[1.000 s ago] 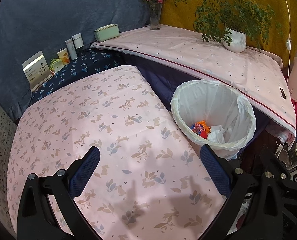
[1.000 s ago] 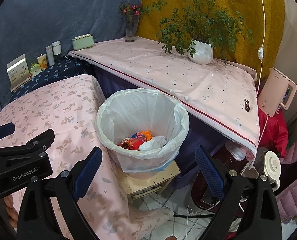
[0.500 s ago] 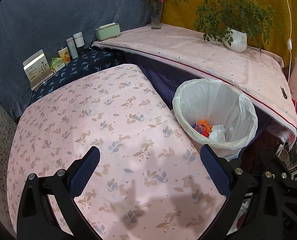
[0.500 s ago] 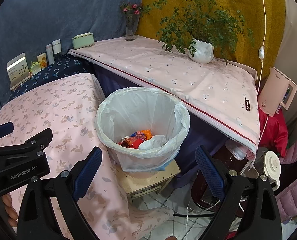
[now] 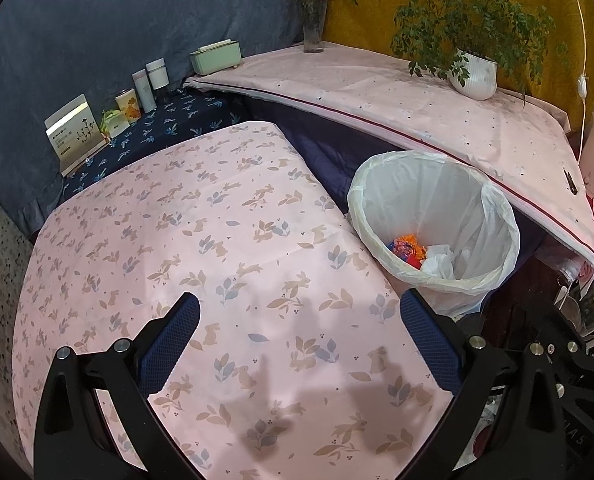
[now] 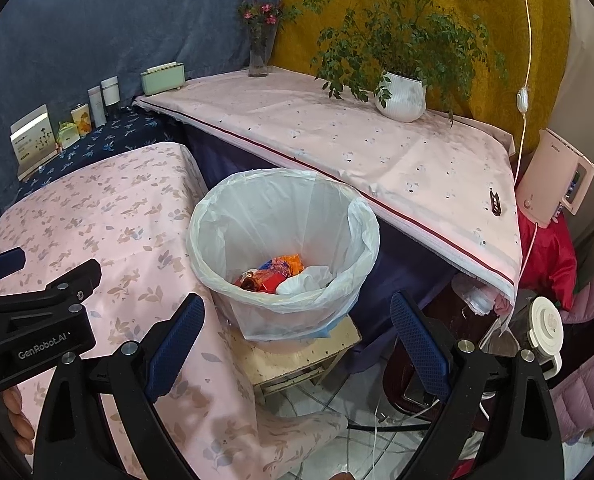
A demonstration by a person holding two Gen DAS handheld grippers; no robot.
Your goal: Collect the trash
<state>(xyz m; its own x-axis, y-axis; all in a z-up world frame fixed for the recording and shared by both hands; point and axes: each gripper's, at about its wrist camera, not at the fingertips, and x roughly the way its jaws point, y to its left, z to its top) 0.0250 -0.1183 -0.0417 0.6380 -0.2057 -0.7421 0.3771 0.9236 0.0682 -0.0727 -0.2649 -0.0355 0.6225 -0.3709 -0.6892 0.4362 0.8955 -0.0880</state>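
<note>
A bin lined with a white bag [image 5: 449, 188] [image 6: 281, 208] stands on a small wooden stool [image 6: 297, 360] between two tables. Inside lie colourful wrappers [image 6: 273, 274] [image 5: 405, 248] and crumpled white paper [image 6: 305, 280]. My left gripper [image 5: 301, 332] is open and empty above the pink rabbit-print tablecloth [image 5: 177, 232], left of the bin. My right gripper [image 6: 297, 336] is open and empty, just in front of and above the bin. The left gripper's body also shows in the right wrist view [image 6: 37, 320].
A second pink-covered table [image 6: 357, 144] holds a potted plant [image 6: 401, 96], a flower vase [image 6: 261, 48] and a green box [image 6: 163, 78]. Bottles and cartons [image 5: 137, 96] stand on a dark blue cloth at the back left. A white appliance [image 6: 553, 180] and cables lie to the right.
Both views have shifted slightly; the bin sits a little lower in the left wrist view. Both grippers stay open and empty.
</note>
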